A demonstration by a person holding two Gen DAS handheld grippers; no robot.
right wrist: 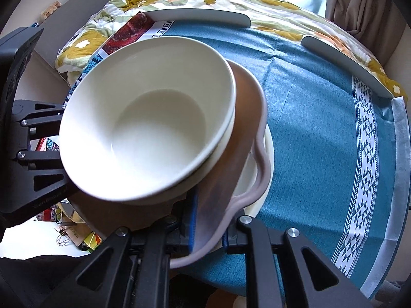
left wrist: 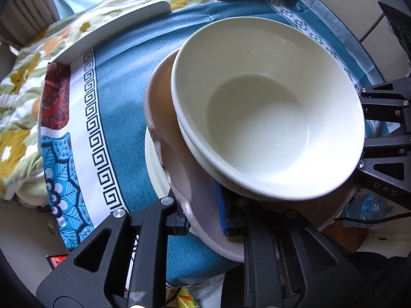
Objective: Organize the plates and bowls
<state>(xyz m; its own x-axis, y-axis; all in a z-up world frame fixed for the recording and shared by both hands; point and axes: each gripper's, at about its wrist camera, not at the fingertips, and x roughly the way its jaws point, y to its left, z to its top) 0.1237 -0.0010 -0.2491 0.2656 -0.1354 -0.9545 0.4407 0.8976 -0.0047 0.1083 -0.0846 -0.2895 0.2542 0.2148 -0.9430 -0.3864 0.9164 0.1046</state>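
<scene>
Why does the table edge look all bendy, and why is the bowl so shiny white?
Left wrist view: the fisheye lens curves the table's rail and darkens the corners. Right wrist view: daylight washes out the near side of the white bowl, while the pink wavy plate beneath it lies partly in the bowl's shadow; the bowl's near rim looks slightly blurred.

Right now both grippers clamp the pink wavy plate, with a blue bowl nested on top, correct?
Not quite: the bowl on the pink wavy plate is cream-white, not blue, as the left wrist view shows. Both the left gripper and right gripper do clamp the plate.
</scene>
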